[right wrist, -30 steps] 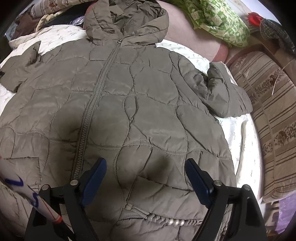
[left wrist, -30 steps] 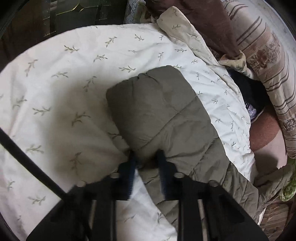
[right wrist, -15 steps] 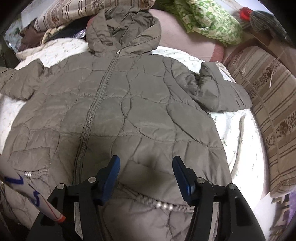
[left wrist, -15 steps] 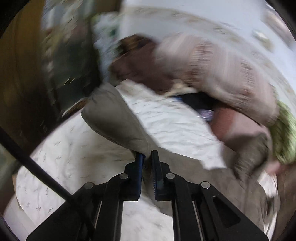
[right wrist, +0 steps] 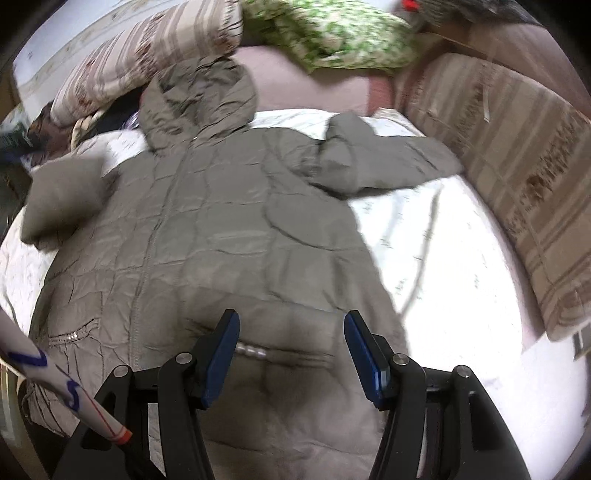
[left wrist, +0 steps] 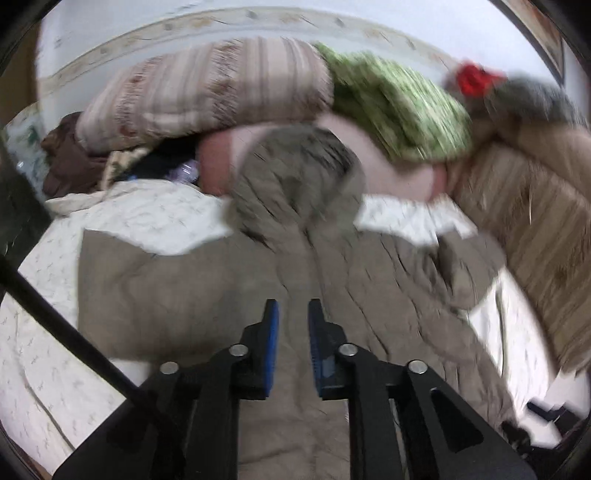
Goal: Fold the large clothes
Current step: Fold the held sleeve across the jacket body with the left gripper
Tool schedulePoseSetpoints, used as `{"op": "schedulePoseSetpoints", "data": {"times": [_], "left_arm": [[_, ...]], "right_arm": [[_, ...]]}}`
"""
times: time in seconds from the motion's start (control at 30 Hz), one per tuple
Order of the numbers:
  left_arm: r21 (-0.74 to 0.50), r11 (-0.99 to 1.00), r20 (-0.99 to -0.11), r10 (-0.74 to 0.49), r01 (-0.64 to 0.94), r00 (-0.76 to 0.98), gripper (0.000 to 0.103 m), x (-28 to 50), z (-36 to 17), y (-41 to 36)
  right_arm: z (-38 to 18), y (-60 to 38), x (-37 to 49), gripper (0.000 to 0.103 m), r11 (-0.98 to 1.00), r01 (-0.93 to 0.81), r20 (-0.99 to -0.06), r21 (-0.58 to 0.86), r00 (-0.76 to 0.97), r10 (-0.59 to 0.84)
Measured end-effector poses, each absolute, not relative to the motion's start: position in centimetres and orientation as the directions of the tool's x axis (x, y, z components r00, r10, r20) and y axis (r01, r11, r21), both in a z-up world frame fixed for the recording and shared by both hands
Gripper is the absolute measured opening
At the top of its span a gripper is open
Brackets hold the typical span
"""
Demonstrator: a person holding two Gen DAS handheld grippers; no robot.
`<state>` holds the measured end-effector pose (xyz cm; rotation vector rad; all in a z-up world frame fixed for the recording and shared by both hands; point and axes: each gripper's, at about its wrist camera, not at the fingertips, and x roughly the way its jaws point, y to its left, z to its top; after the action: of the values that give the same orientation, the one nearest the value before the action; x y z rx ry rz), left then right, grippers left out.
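Since a second ago the left gripper [left wrist: 293,314] has let go of the sleeve cuff it was pinching and swung round over the coat's body; its jaws have just been opening a little and now stand slightly parted with nothing between them. That left sleeve [right wrist: 62,192] now lies folded in toward the chest instead of stretched out over the sheet. The right gripper [right wrist: 291,325] has shifted too, its jaws having narrowed from a wide spread to a middling gap, empty, hovering above the lower front of the quilted coat [right wrist: 229,236].

The coat lies face up on the white leaf-print sheet [right wrist: 443,258], zip closed, hood [right wrist: 199,96] toward the far pillows. Ahead of the right gripper's fingers and just beyond them sits a pocket trimmed with pearl-like beads [right wrist: 251,349]. The right sleeve [right wrist: 376,162] is bent across its own shoulder, cuff pointing inward.

To the coat's right the sheet is bare up to a striped cushion [right wrist: 517,184] that bounds that side. Behind the hood are a striped pillow [right wrist: 147,55] and a green patterned cloth [right wrist: 332,33]. On the coat's left little sheet shows before its edge. A white tube with blue marks [right wrist: 55,387] crosses the lower left corner of the right wrist view. The left wrist view is blurred.
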<state>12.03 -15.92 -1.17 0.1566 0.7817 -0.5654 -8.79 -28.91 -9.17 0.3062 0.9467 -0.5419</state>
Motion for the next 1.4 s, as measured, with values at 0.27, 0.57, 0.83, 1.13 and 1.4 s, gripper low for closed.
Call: {"op": "schedulePoseSetpoints", "data": {"times": [0.27,0.57,0.83,1.13,1.4], "left_arm": [[-0.176,0.853,-0.714,-0.455,0.492,0.532,0.046,6.2,-1.9,-12.1],[-0.107,0.968,-0.673,-0.239,0.228,0.7,0.055,3.6,-0.6,1.3],[-0.065,0.987,-0.624,-0.156,0.148,0.766,0.057,4.2,-1.4,6.8],[-0.046,0.989,-0.645,-0.139,0.143,0.752,0.057,5.7,-3.4,7.2],[-0.071,0.984,-0.66,-0.169,0.163,0.732,0.057,4.6,-3.0,5.7]], "right_arm": [[-8.6,-31.6,-9.8,0.072,0.817,0.565,-0.835,0.117,0.501,-0.227],[-10.9,-27.4,3.2,0.072,0.88,0.292,-0.75,0.375,0.654,0.103],[-15.7,-23.8,19.4,0.072,0.838,0.257,-0.761,0.481,0.596,0.254],[-18.3,-19.8,29.0,0.019,0.829,0.236,-0.786,0.507,0.52,0.333],[-11.0,-24.4,22.1,0.011,0.872,0.227,-0.746,0.433,0.633,0.205]]}}
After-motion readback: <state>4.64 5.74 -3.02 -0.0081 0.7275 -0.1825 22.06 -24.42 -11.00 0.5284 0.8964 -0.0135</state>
